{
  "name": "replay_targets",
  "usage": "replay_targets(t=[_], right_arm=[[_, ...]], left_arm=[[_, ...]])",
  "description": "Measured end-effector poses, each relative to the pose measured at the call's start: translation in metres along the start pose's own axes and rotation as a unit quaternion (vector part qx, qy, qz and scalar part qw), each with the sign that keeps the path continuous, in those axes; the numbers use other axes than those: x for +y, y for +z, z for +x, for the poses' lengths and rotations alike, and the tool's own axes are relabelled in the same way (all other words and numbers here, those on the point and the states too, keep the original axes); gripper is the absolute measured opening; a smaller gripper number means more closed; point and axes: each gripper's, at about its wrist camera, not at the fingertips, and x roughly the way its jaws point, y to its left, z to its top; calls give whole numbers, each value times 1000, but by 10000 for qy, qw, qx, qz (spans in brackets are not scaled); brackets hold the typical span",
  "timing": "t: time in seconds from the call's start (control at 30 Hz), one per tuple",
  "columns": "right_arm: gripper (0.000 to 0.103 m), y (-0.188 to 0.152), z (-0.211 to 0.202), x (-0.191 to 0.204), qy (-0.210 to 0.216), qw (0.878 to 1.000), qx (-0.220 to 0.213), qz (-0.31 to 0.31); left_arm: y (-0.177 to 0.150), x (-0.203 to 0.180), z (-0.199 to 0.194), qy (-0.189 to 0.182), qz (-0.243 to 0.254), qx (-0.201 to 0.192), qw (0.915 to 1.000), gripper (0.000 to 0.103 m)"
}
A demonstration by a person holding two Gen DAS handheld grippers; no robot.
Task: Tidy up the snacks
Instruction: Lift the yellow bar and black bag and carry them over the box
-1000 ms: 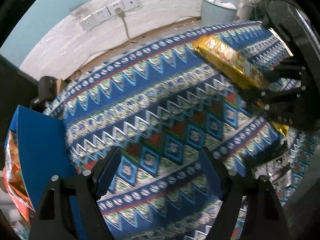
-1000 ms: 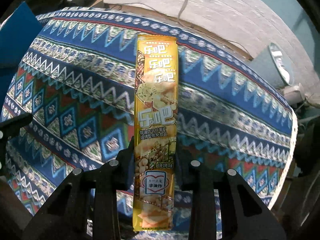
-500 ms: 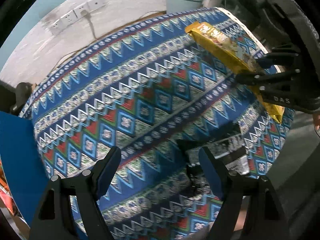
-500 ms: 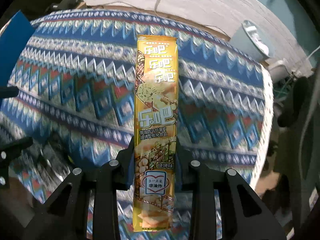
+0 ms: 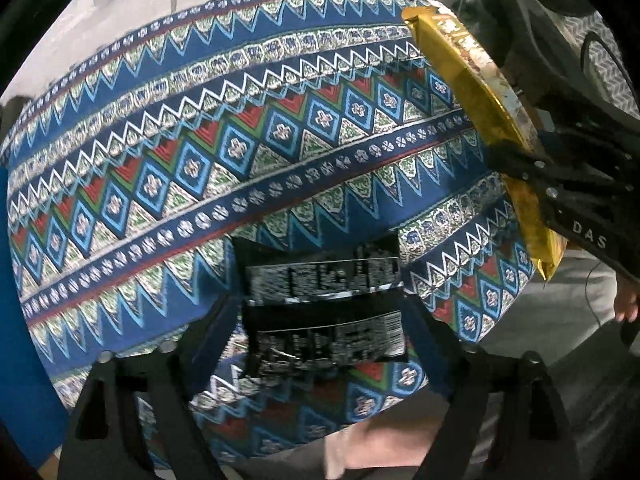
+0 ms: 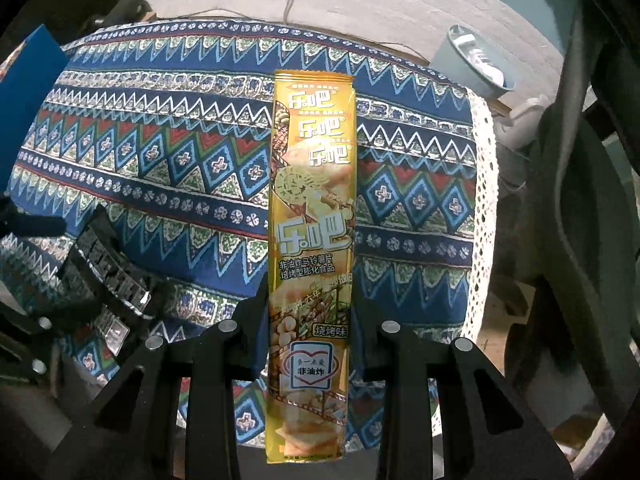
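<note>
left wrist view looks steeply down between the spread fingers of the left gripper (image 5: pixel 320 320), whose jaws have just been opening wider; a black snack packet (image 5: pixel 324 304) with silver print lies flat on the patterned tablecloth (image 5: pixel 240 152) in the gap between them, its side edges close to the blue pads, though the blur does not let me tell whether either pad touches it. at the right of this view the right gripper (image 5: pixel 516 156) pinches a long yellow snack pack (image 5: pixel 468 80) above the cloth. right wrist view shows that gripper (image 6: pixel 310 320) pressed together on the pack's lower part, the yellow snack pack (image 6: pixel 312 200) running straight out ahead between the fingers and held clear of the cloth, with the black packet (image 6: pixel 108 276) low at the left. a blue box (image 6: pixel 28 68) stands at the table's left edge, a pale bucket (image 6: pixel 472 64) on the floor beyond the table
</note>
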Motion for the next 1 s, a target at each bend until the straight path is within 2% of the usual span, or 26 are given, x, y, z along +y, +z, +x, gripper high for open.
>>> replay_targets(t=[0.07, 0.13, 0.27, 0.57, 0.73, 0.77, 0.93, 1.0], right_arm=[[30, -3, -3, 1, 7, 10000, -24, 6], [30, -1, -2, 0, 22, 10000, -42, 16], [30, -1, -1, -1, 29, 10000, -62, 14], [30, 0, 5, -5, 6, 10000, -33, 87], [30, -1, 9, -6, 16, 9999, -4, 109], [30, -1, 9, -5, 16, 9999, 0, 111], [30, -1, 11, -5, 16, 9999, 7, 113], [30, 0, 11, -4, 2, 9999, -4, 101]], left_arm=[[0, -2, 3, -52, -146, 21, 9999, 89], [0, -4, 10, -103, -344, 54, 9993, 94], [1, -9, 25, -75, -437, 87, 9990, 99], [4, -31, 63, 243, -158, 156, 9995, 102], [4, -46, 74, 397, 270, 118, 9988, 101], [6, -51, 78, 424, 328, 117, 9985, 100], [7, -57, 78, 567, 600, -31, 9966, 77], [7, -57, 76, 494, 588, -50, 9970, 75]])
